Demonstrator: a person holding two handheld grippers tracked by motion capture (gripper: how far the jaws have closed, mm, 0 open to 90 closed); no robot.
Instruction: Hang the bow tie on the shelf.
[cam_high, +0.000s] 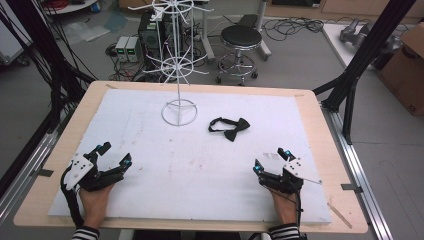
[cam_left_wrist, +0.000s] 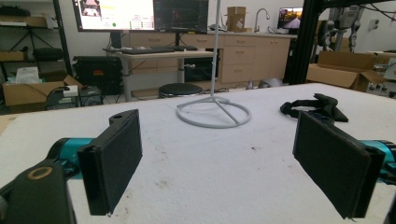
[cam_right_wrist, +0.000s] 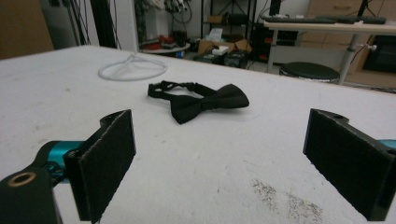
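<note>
Black bow tie (cam_high: 230, 128) lies flat mid-table, right of the stand (cam_high: 179, 112); my left tool (cam_high: 111, 156) and right tool (cam_high: 271, 159) rest wide open, empty. Left gripper view: it looks soft, light. Right gripper view: I would pinch its knot.

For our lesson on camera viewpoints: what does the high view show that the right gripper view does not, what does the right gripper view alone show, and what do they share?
High view alone: the white wire rack's upper tiers of spokes, the person's hands, the left claw, open, and the table's wooden edge.

Right gripper view alone: a dark stain on the white cover, seen close up.

Both: the black bow tie lying flat, the rack's ring base, the stool and the open right claw.
</note>
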